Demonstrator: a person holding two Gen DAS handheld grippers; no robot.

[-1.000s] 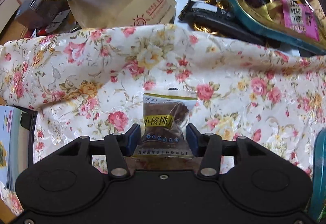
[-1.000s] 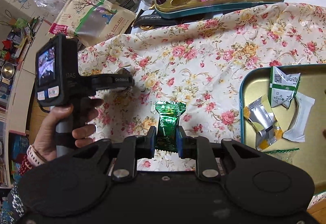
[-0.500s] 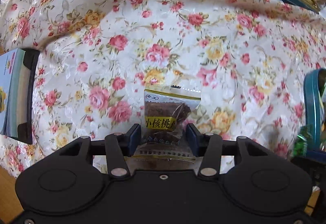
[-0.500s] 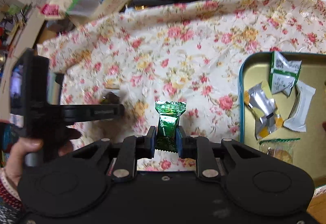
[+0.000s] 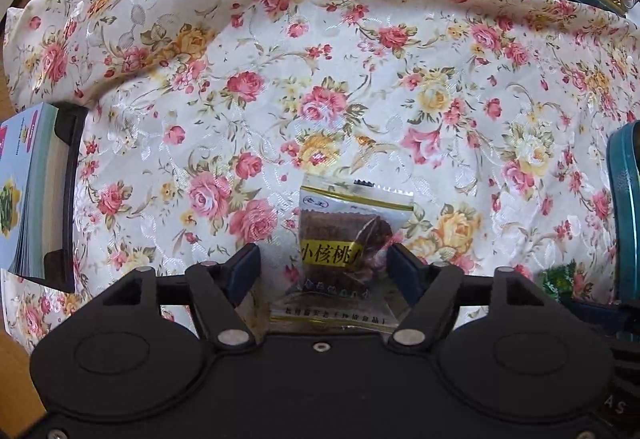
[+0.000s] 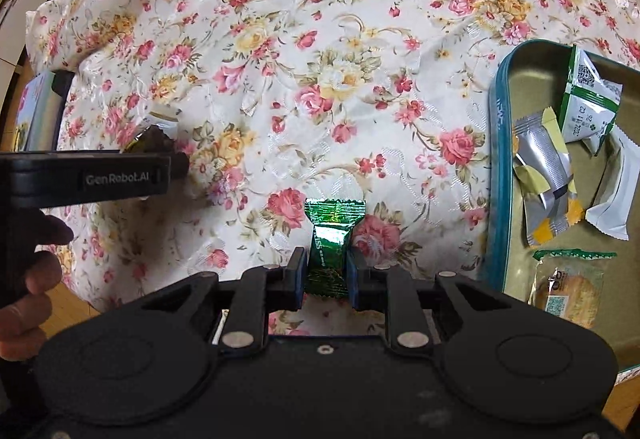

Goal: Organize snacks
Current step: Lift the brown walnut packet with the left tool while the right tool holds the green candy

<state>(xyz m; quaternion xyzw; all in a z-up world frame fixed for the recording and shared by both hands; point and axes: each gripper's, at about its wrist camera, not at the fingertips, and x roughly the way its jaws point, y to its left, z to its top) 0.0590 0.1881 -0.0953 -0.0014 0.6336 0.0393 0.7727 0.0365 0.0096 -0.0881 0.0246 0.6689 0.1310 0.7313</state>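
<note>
Left gripper [image 5: 324, 263]: my jaws stand apart around the walnut snack packet [image 5: 346, 251]; the right pad looks to touch the wrapper, the left pad shows a clear gap, so I judge the packet loose or barely caught, above the floral cloth [image 5: 320, 59].
Right gripper [image 6: 325, 273]: my jaws are clamped on the lower body of the green candy [image 6: 330, 243], its crimped top fanning out above the pads.
Destination: the teal tin [image 6: 498, 175] lies to my right on the cloth-covered counter, already holding a silver-yellow packet [image 6: 546, 179], a green-and-white packet [image 6: 588, 99], a white packet [image 6: 614, 199] and a round biscuit [image 6: 570, 287].
Step in hand: I judge it to be carrying the green candy across to the tin.
How I do it well: I keep the squeeze steady, travel above the tin's rim, and let go only over the bare gold floor near the rim wall, not on top of the other packets.
Left side caution: I either close properly on the walnut packet before moving, or set it down cleanly; a half grip on slick film slips.
Risk: the two rigs sit near each other, so I move one at a time.
</note>
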